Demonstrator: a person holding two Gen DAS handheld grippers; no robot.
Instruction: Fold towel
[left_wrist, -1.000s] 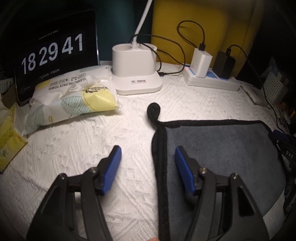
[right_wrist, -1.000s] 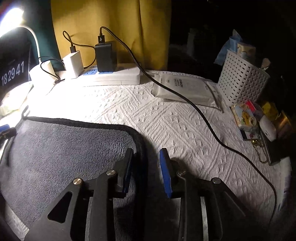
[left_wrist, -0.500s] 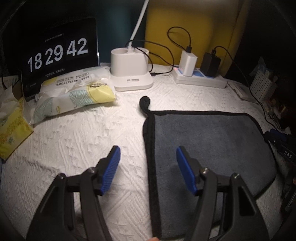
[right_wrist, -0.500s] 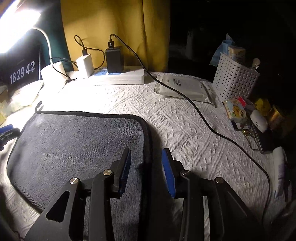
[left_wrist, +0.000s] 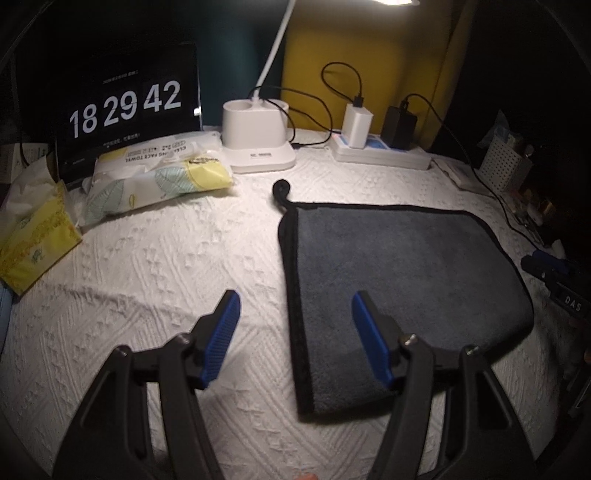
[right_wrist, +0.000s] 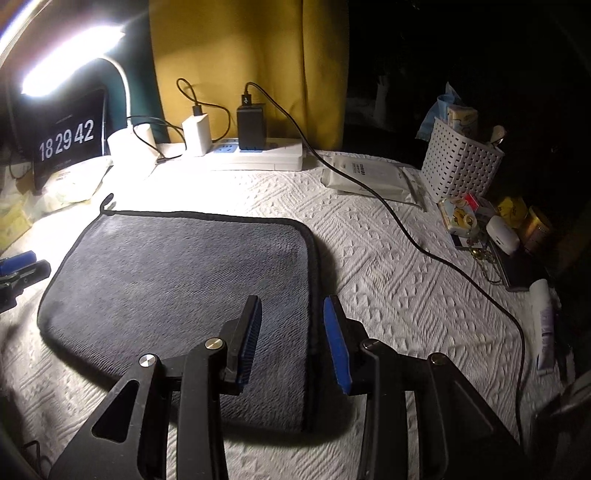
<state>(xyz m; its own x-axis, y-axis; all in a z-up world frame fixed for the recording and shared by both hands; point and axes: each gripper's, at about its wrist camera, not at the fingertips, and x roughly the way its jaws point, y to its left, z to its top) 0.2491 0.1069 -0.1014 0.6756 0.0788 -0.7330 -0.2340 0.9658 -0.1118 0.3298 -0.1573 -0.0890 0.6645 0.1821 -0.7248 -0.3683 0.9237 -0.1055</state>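
Note:
A grey towel (left_wrist: 399, 266) with black trim lies flat, folded, on the white textured cloth; it also shows in the right wrist view (right_wrist: 184, 280). A black hanging loop (left_wrist: 280, 189) sticks out at its far left corner. My left gripper (left_wrist: 291, 314) is open and empty, held above the towel's left edge. My right gripper (right_wrist: 291, 314) is open and empty, held above the towel's right edge. The left gripper's tip shows at the left border of the right wrist view (right_wrist: 18, 266).
At the back stand a tablet clock (left_wrist: 125, 107), wipe packs (left_wrist: 155, 177), a white lamp base (left_wrist: 258, 144) and a power strip (left_wrist: 380, 155) with chargers. A black cable (right_wrist: 424, 243) crosses the cloth on the right. A white basket (right_wrist: 461, 162) and small items (right_wrist: 498, 229) sit far right.
Both grippers have pulled back and up from the towel, so more of it and the table shows. The right gripper's jaws have opened wider. The towel has not moved.

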